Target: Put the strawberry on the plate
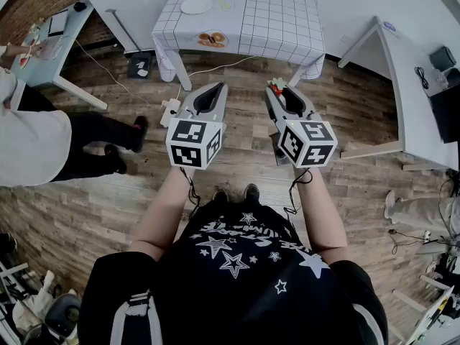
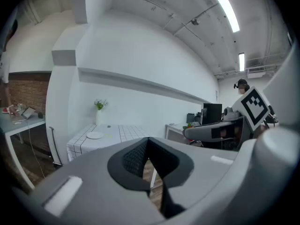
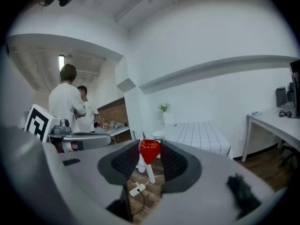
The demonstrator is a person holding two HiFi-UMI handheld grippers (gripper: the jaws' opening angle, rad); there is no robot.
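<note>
A red strawberry (image 3: 150,152) with a green top (image 1: 277,87) sits pinched between the tips of my right gripper (image 3: 150,146), which is shut on it. I hold it over the wooden floor, short of the table (image 1: 280,20) with the white checked cloth. A white plate (image 1: 196,6) lies on the table's far left part, small in the left gripper view (image 2: 94,135). My left gripper (image 1: 216,86) hangs level beside the right one, jaws closed together with nothing between them (image 2: 146,143).
A person in a white shirt (image 1: 29,142) stands at the left by a light desk (image 1: 54,52). A white desk (image 1: 410,92) stands at the right. A power strip (image 1: 170,111) and cable lie on the floor before the table. A brown-and-orange item (image 1: 212,39) lies at the table's near edge.
</note>
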